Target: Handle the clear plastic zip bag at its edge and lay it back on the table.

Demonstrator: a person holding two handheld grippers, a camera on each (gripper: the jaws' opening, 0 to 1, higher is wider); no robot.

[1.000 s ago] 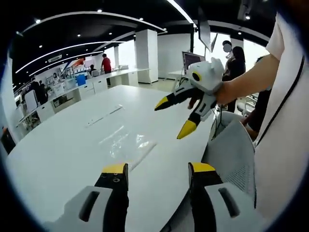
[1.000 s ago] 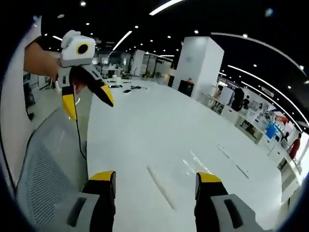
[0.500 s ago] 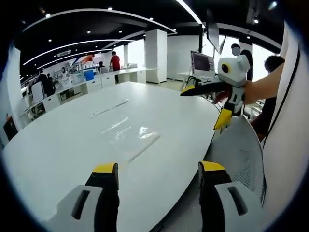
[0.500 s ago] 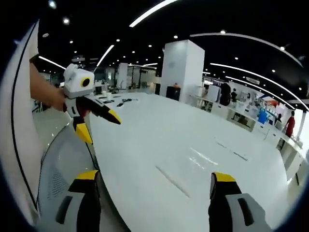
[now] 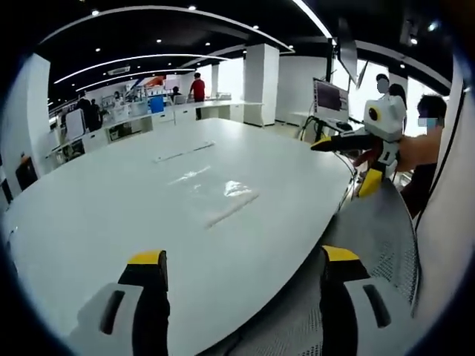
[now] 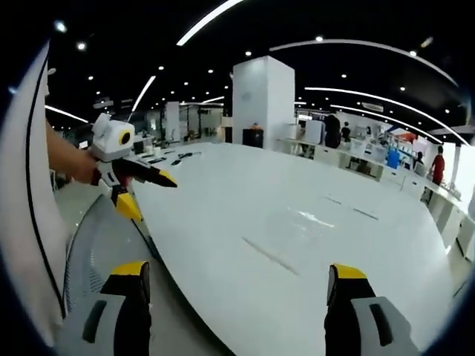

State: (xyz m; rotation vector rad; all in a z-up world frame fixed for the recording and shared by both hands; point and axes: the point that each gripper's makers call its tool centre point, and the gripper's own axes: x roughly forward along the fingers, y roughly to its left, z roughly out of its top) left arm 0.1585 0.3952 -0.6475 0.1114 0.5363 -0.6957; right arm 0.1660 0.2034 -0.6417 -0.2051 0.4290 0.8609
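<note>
The clear plastic zip bag (image 5: 223, 196) lies flat on the white table (image 5: 111, 215), its zip strip towards the near edge. My left gripper (image 5: 243, 259) is open and held back from the table edge, well short of the bag, with nothing between its jaws. My right gripper (image 5: 345, 163) hangs open in the air off the table's right edge, held by a hand. In the right gripper view the bag (image 6: 293, 236) lies ahead on the table (image 6: 223, 200). My right gripper (image 6: 237, 271) is open and empty, and the left gripper (image 6: 147, 193) is open at the left.
A grey mesh chair (image 5: 378, 245) stands at the table's edge below both grippers, also seen as the chair (image 6: 96, 237). Thin strips (image 5: 182, 152) lie farther back on the table. People (image 5: 197, 87) stand at counters beyond, with a monitor (image 5: 329, 96) behind the right gripper.
Both cameras have drawn back from the table, so the bag looks farther off. Both grippers' jaws have spread wider. The bag has stayed flat on the table.
</note>
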